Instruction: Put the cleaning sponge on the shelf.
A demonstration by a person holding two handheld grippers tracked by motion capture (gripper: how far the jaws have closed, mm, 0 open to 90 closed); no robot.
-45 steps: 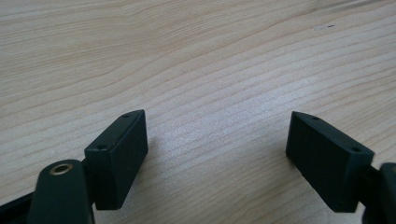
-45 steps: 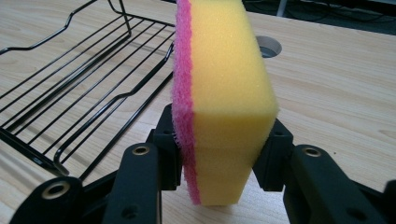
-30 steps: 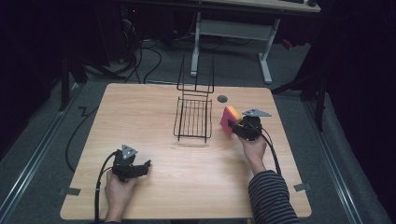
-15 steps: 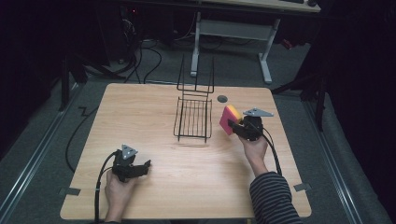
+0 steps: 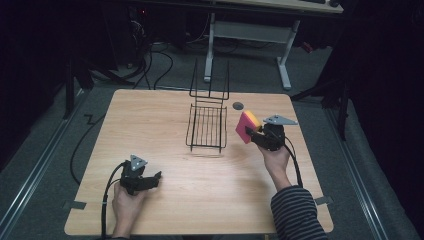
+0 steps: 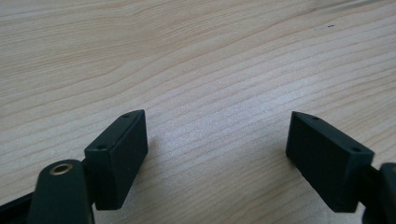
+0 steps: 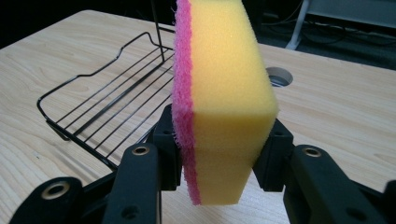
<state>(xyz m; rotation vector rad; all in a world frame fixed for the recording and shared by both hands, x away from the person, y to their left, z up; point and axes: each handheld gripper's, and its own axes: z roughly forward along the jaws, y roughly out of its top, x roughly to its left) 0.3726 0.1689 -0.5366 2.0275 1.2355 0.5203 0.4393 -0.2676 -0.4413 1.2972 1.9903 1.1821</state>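
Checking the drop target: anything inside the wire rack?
Nothing lies in the rack: only bare table shows through its wires. The sponge, clamped in the right gripper, is beside it. In the right gripper view the sponge hides the rack's near corner.

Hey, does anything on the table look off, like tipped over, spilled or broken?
Nothing stands out. The wire rack sits flat on the table, undamaged as far as I can see. The sponge is pinched upright in the right claw, slightly squeezed at the grip. The left claw is open above bare wood. No spills.
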